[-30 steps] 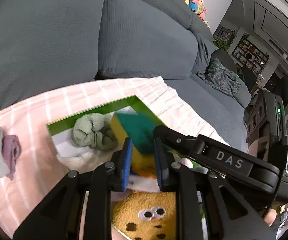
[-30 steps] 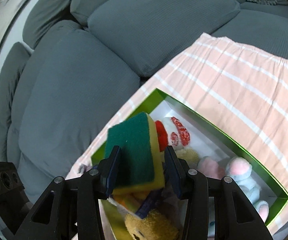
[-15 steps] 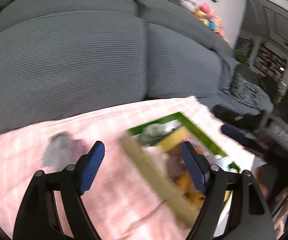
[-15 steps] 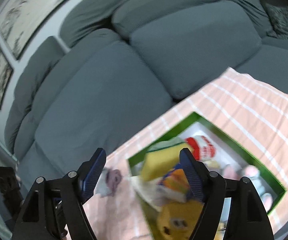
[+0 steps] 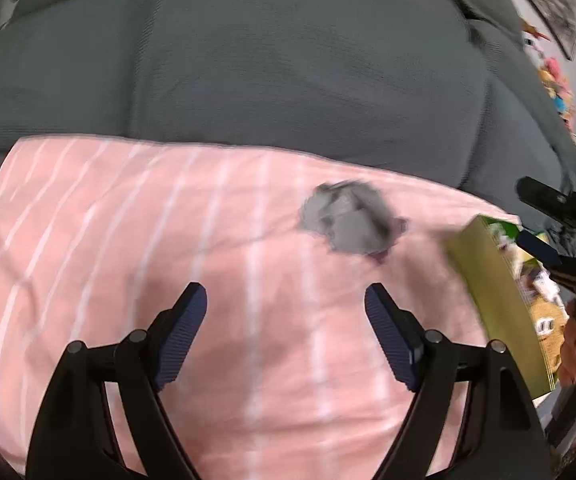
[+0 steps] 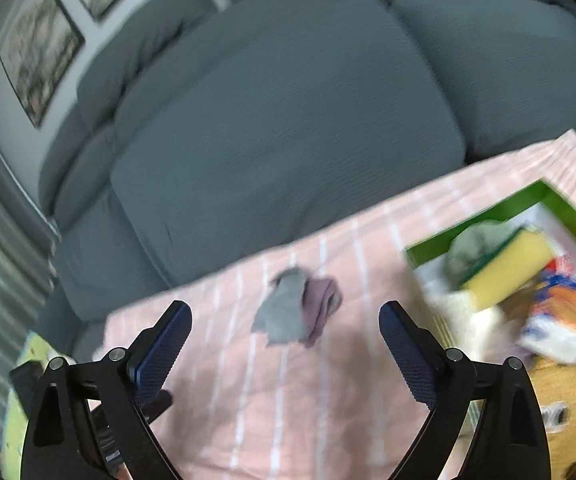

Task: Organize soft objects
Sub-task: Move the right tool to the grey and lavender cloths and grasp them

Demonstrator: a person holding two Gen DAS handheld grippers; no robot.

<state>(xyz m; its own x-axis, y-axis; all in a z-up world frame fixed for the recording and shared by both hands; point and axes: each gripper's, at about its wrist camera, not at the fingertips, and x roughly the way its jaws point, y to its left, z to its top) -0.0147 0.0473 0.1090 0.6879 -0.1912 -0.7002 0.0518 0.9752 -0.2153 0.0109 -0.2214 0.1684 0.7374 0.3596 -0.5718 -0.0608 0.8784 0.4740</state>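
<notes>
The sofa (image 6: 288, 120) carries a pink striped blanket (image 6: 328, 420). At its right sits the green box (image 6: 560, 204), already holding a sponge (image 6: 508, 268) and plush toys. The remaining loose thing is the grey-and-mauve rag (image 6: 300, 312), bunched on the blanket. From the right gripper (image 6: 283, 340) it lies at twelve o'clock, near, centred between the spread, empty fingers. From the left gripper (image 5: 285, 320), likewise spread and empty, the rag (image 5: 348, 220) lies at one o'clock, farther off. Through the blur, its long axis seems to run from eleven to five.
</notes>
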